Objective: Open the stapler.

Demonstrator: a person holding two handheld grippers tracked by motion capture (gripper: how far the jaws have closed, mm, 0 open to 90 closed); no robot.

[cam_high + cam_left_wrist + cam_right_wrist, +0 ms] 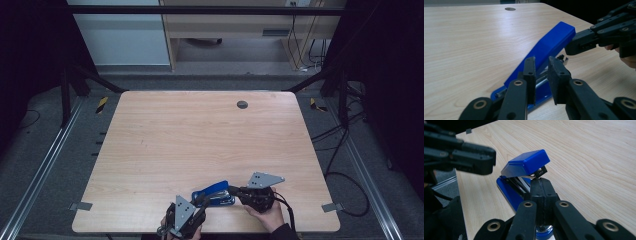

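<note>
High view: near edge of the desk (150, 130), both grippers meeting at a blue stapler (216, 192), around 6 o'clock on the desktop.
Left gripper (202, 202): nearest, at 7 o'clock of the stapler, held in a hand at the desk's front edge; in the left gripper view its jaws stand a narrow gap apart (541, 72) just before the stapler's hinged end, pads not pressing on it as far as can be seen.
Right gripper (234, 190): at 3 o'clock of the stapler, hand (270, 215) behind it; in the right gripper view its jaws are pressed together (541, 187) at the stapler's metal magazine, under the raised top; whether they pinch a part of it cannot be told.
Stapler: base flat on the desk, blue top (526, 163) swung up and tilted, the magazine channel (521, 183) laid open; staples inside it cannot be made out.
Far desk: a round grey grommet (242, 104) at 12 o'clock, well apart from the stapler.
Beyond the desk: grey floor, cables (345, 150) at 3 o'clock, a wooden cabinet (225, 25) at the far wall.
</note>
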